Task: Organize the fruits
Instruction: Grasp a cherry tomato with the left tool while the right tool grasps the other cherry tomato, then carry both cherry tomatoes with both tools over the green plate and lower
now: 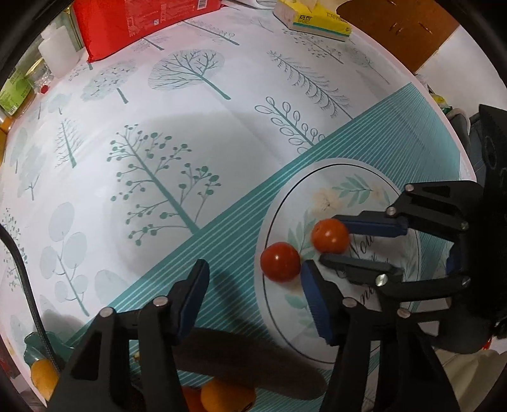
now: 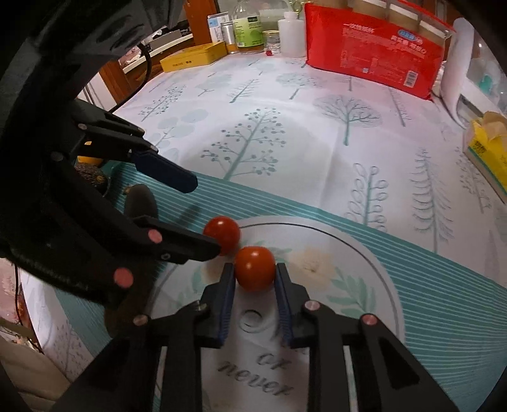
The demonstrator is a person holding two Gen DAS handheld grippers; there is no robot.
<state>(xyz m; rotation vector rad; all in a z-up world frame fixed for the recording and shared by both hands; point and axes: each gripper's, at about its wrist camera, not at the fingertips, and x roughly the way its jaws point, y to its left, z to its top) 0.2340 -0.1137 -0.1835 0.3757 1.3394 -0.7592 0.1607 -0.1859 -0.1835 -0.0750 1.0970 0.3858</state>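
Home table, tablecloth (image 2: 317, 133), tissue box (image 1: 313, 19)

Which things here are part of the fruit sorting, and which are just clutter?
Job:
- tomato in the right gripper
- second tomato by the left gripper
- plate
- oranges
- avocado

Clutter:
- red pack
- tissue box
- bottles
- yellow box
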